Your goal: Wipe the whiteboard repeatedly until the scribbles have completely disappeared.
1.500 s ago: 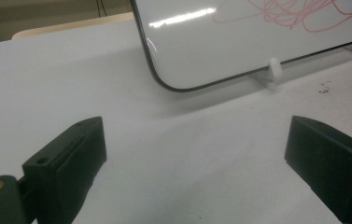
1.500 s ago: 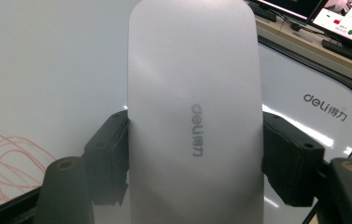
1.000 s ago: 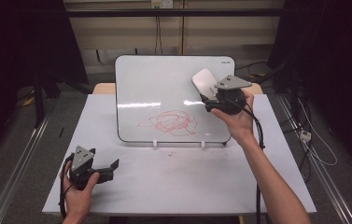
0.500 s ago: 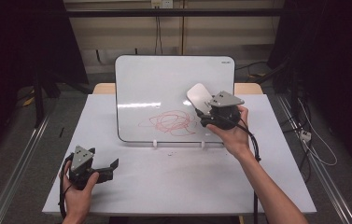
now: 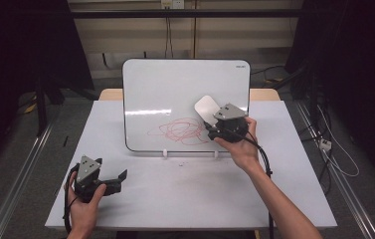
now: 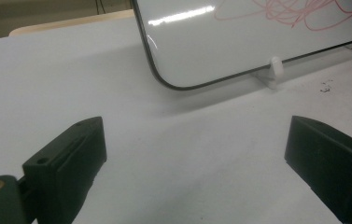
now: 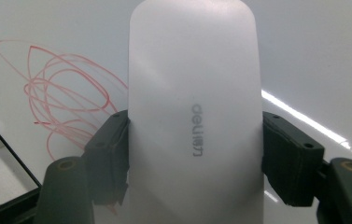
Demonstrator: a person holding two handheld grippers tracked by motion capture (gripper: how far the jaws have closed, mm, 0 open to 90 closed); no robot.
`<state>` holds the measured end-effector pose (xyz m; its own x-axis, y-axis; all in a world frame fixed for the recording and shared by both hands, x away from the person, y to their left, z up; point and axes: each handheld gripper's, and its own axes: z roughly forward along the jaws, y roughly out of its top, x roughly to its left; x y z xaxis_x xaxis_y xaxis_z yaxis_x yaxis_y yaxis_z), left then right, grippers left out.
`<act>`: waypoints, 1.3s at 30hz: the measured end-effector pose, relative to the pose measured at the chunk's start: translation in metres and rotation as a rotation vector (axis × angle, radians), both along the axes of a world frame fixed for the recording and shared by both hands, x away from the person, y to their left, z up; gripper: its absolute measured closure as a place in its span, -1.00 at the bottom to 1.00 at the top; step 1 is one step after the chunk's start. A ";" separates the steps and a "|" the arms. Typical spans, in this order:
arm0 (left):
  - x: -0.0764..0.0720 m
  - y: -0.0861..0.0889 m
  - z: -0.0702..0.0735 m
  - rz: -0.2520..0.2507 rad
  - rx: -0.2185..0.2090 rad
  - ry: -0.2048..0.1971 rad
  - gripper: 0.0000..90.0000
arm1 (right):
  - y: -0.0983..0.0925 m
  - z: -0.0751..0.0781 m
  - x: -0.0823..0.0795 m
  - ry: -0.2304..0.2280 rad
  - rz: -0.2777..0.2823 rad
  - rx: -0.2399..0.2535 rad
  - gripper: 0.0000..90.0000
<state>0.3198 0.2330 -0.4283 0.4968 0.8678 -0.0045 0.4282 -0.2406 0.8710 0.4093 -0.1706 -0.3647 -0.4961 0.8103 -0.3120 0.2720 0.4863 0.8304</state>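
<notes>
A whiteboard (image 5: 175,94) stands upright on two small clips (image 5: 165,153) toward the far middle of the tabletop (image 5: 185,194), leaning slightly back. A scribble (image 5: 180,130) sits on the lower middle of the board's face. To the right of the scribble, in front of the board's lower right part, the right hand-held gripper (image 5: 214,122) holds an eraser (image 5: 207,107) between its jaws, the eraser's far end up against the board face. The left hand-held gripper (image 5: 120,178) rests on the near left of the tabletop, well apart from the board, its jaws pointing right and spread.
</notes>
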 end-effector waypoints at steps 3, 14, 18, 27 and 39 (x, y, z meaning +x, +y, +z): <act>-0.001 0.000 0.000 -0.006 0.003 -0.008 -0.87 | 0.002 -0.003 0.002 0.001 -0.004 -0.008 -0.30; -0.001 -0.001 0.000 -0.004 0.010 -0.004 -0.87 | 0.013 -0.010 0.007 -0.038 -0.037 -0.075 -0.30; -0.001 -0.001 0.000 -0.006 0.009 -0.004 -0.87 | 0.018 -0.013 0.009 -0.044 -0.046 -0.106 -0.29; -0.002 0.000 0.001 -0.001 0.005 -0.004 -0.88 | 0.026 -0.019 0.008 -0.077 -0.068 -0.187 -0.29; -0.002 0.000 0.002 -0.004 0.011 -0.009 -0.87 | 0.032 -0.023 0.007 -0.097 -0.096 -0.220 -0.29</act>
<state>0.3174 0.2327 -0.4266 0.5005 0.8657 0.0092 0.4192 -0.2517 0.8723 0.4167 -0.1388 -0.3872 -0.3796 0.7597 -0.5280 0.2501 0.6337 0.7321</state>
